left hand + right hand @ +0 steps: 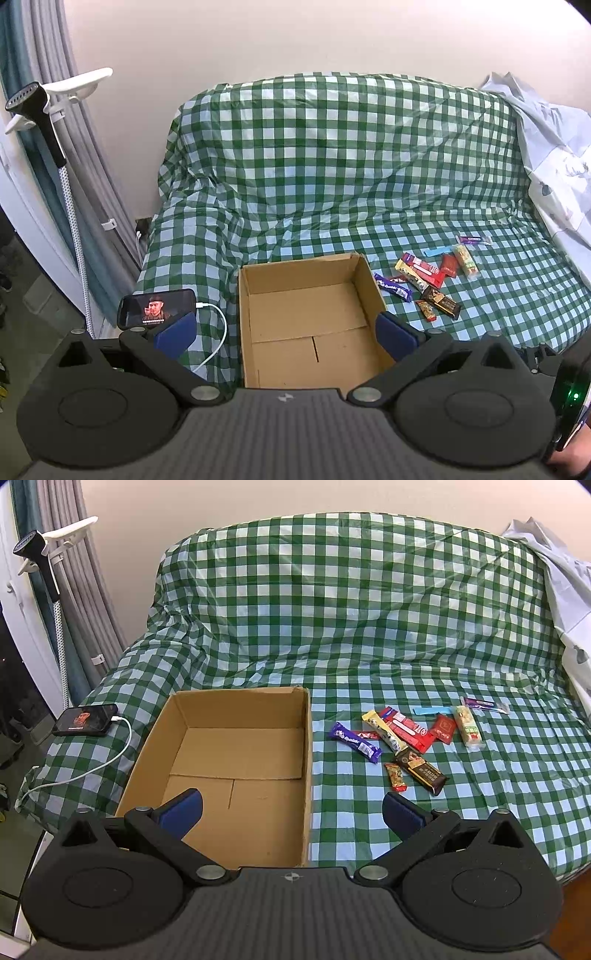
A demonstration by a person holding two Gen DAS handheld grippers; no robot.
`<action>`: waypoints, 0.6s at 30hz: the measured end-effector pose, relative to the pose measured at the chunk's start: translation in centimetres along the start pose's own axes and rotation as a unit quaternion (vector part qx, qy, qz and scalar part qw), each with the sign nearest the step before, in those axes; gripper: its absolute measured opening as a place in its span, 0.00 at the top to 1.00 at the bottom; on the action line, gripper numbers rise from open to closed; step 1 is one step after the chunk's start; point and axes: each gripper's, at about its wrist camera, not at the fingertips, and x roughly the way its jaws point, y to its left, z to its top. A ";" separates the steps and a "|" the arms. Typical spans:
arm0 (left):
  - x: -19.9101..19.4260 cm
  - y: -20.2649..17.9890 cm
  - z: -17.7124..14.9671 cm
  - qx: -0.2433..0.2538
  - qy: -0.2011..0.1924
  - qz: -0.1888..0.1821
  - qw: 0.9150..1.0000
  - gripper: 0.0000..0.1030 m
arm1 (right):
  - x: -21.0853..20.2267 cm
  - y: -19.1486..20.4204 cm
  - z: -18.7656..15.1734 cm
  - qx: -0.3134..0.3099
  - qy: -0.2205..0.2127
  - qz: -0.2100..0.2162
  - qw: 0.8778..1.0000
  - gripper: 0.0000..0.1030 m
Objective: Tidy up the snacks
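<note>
Both tools, left (284,334) and right (291,810), gape apart, holding nothing; box (236,738) sits empty on the bed (480,794); snacks (406,738) scattered at its 3 o'clock.

left hand-held gripper (286,334) | black ribbed body, blue pads (silver pivot screws) | right hand-held gripper (291,812) alike

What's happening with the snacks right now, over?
Left gripper open, empty. Right gripper open, empty. Cardboard box empty; snacks all on checked cloth beside it. Nothing in the way.
</note>
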 end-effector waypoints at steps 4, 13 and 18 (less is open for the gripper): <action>0.4 -0.1 0.4 0.000 0.006 -0.003 1.000 0.00 | 0.0 0.0 0.0 0.000 0.001 0.000 1.000 0.00; 5.7 -0.5 -3.1 0.012 0.078 0.000 0.997 0.00 | 0.6 0.1 -0.6 0.007 0.010 0.013 1.000 0.00; 9.2 0.2 -6.7 -0.015 0.132 -0.027 0.991 0.00 | 1.5 0.3 -1.3 0.008 0.021 0.020 1.000 0.00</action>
